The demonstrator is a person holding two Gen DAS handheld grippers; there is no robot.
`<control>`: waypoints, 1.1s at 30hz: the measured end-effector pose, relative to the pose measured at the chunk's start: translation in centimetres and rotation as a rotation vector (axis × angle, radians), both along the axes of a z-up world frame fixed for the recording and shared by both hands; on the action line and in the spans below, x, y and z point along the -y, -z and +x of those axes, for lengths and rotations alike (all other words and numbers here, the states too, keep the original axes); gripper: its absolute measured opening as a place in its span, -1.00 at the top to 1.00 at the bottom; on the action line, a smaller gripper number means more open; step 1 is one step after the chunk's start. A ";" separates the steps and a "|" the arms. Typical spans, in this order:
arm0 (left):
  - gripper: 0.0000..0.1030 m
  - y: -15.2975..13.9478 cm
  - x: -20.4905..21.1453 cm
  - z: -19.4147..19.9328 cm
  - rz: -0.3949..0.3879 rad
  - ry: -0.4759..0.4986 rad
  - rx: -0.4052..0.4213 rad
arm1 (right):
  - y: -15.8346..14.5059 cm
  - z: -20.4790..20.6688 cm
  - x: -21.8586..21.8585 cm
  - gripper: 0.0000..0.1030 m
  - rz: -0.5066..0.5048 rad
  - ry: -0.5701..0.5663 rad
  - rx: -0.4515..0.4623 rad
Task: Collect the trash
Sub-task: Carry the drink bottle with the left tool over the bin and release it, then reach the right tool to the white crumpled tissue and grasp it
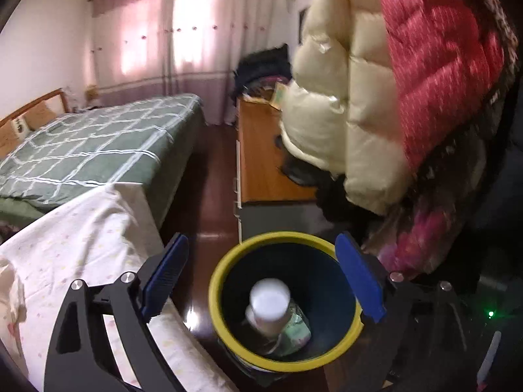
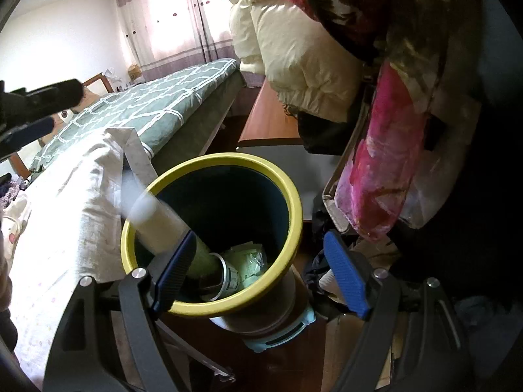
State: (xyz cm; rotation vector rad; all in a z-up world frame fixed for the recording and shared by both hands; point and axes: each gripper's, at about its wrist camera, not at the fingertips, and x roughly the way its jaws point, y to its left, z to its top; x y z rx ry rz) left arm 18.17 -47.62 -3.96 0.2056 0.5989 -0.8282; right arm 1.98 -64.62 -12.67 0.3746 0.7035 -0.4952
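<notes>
A round trash bin [image 1: 215, 289] with a yellow rim and dark blue inside stands on the dark floor; it also shows in the right wrist view [image 2: 294, 202]. A pale bottle with a white cap [image 1: 269, 303] is in it, blurred, above a greenish wrapper [image 1: 295, 326]. In the right wrist view the bottle [image 2: 163, 222] slants into the bin over a can [image 2: 228, 277] and the wrapper [image 2: 251, 258]. My left gripper [image 1: 261, 281] is open above the bin, empty. My right gripper [image 2: 258, 271] is open over the bin's near rim, empty.
A bed with a green checked cover [image 1: 98, 143] and a white sheet [image 1: 81, 238] lies to the left. A wooden desk [image 1: 261, 150] stands behind the bin. Cream and red padded jackets [image 1: 376, 98] hang at the right. Bags and clutter [image 2: 376, 261] crowd the bin's right side.
</notes>
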 end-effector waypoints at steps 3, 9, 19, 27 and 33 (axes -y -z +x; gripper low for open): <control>-0.74 -1.5 -3.0 -0.3 -0.038 -0.026 0.009 | 0.3 0.2 -0.3 -0.48 0.000 -0.012 -0.001; -0.84 -5.2 -13.1 -2.3 -0.125 -0.135 0.077 | 0.6 1.8 -2.1 -0.48 -0.006 -0.062 -0.027; -0.89 -5.2 -33.5 -4.9 -0.141 -0.493 0.082 | -0.9 4.1 -7.7 -0.48 -0.025 -0.169 -0.003; -0.89 -3.3 -46.9 -6.5 -0.134 -0.778 0.050 | -1.3 7.0 -14.5 -0.48 -0.031 -0.316 -0.013; -0.89 -3.4 -52.5 -8.3 -0.134 -0.870 0.085 | -2.8 9.4 -19.7 -0.50 -0.038 -0.416 0.002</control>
